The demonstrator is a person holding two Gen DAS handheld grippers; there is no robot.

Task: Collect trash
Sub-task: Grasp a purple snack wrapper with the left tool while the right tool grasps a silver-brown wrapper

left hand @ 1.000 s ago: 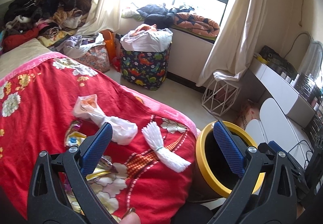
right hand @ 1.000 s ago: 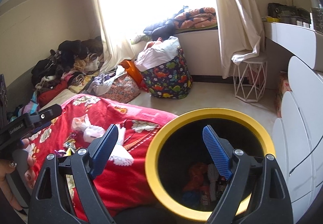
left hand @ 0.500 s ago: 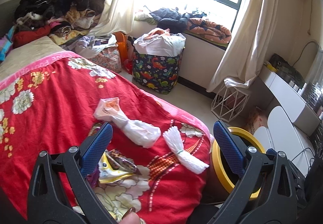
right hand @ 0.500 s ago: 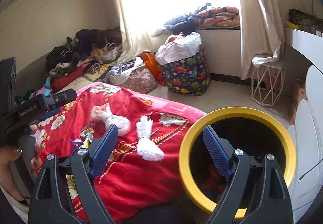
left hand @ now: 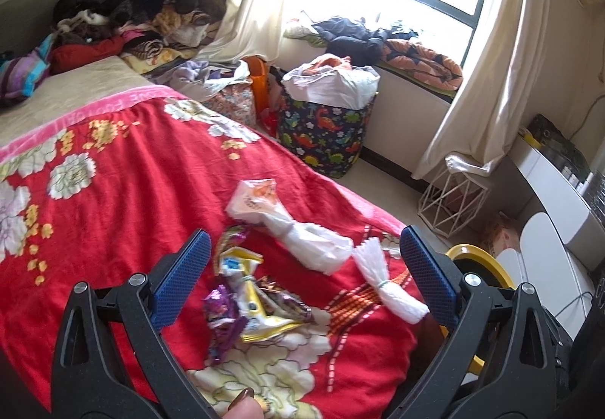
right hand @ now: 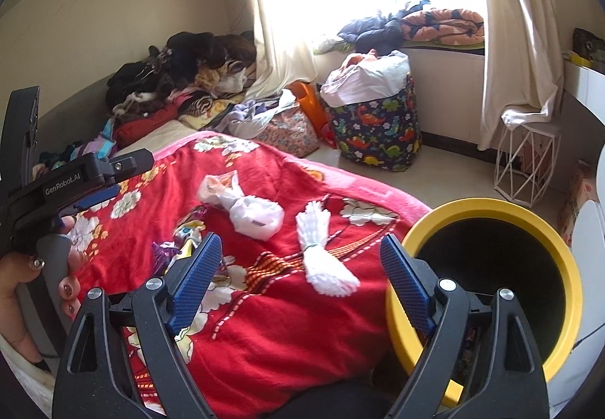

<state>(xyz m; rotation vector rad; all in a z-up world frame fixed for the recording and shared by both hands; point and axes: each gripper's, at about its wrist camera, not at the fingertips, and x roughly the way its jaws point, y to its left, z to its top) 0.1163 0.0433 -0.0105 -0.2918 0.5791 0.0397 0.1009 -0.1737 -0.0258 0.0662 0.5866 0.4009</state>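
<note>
On the red flowered blanket [left hand: 113,192] lie a knotted white plastic bag [left hand: 291,226] [right hand: 245,207], a white tied bundle [left hand: 385,283] [right hand: 321,252] and a heap of shiny snack wrappers [left hand: 245,301] [right hand: 181,245]. A yellow-rimmed bin [right hand: 487,283] [left hand: 480,264] stands at the bed's right corner. My left gripper [left hand: 302,275] is open and empty above the wrappers. My right gripper [right hand: 298,283] is open and empty above the bundle, left of the bin. The left gripper's body [right hand: 64,184] shows at the left of the right wrist view.
A dinosaur-print bag [left hand: 329,131] full of clothes stands on the floor by the window. A pile of clothes [left hand: 128,18] lies at the bed's head. A white wire stool [left hand: 450,199] and white furniture [left hand: 548,230] stand at the right.
Both grippers have moved left, away from the bin and over the bed. The wrappers, bag and bundle now lie between the jaws. Both stay open and empty.
</note>
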